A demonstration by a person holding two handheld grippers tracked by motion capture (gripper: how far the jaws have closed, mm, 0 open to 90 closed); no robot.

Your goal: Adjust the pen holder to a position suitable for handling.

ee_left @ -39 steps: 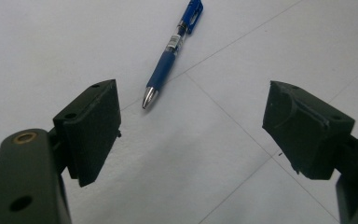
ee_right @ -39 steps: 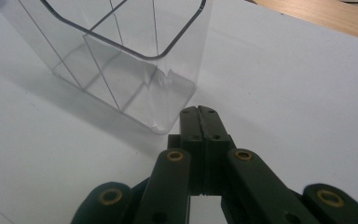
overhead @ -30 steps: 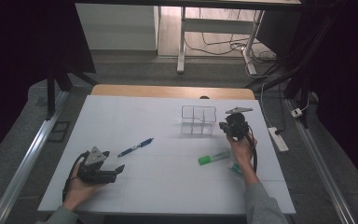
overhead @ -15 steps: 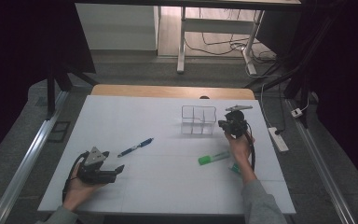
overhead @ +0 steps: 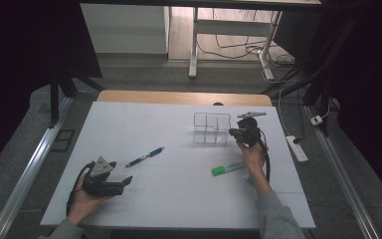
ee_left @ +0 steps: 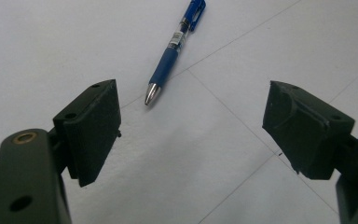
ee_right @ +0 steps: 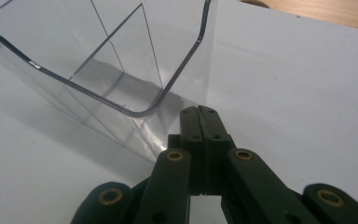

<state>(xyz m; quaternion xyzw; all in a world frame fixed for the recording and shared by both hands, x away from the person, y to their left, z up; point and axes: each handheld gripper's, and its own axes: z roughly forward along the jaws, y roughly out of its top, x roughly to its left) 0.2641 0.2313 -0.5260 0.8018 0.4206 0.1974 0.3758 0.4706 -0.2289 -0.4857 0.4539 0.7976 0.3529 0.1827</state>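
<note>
A clear plastic organiser (overhead: pixel 212 128) with divided compartments stands on the white table top, right of centre; close up, the organiser (ee_right: pixel 107 65) looks empty. My right gripper (overhead: pixel 239 133) is held just to its right, jaws pressed together with nothing between them, tips (ee_right: pixel 200 112) near the organiser's corner. A blue pen (overhead: pixel 145 157) lies left of centre, and a green marker (overhead: pixel 228 169) lies near the right hand. My left gripper (overhead: pixel 125 180) rests low at the front left, jaws wide apart and empty (ee_left: pixel 191 121), the pen (ee_left: pixel 173 51) lying just beyond them.
The white table top (overhead: pixel 144 124) has a wooden strip (overhead: pixel 179 97) along its far edge. A white power strip (overhead: pixel 297 148) lies on the floor to the right. Desk legs and cables (overhead: pixel 258 55) are beyond the table, and metal rails (overhead: pixel 25 169) run along both sides.
The right gripper has shifted slightly beside the organiser. The left gripper, pen and marker stay where they were.
</note>
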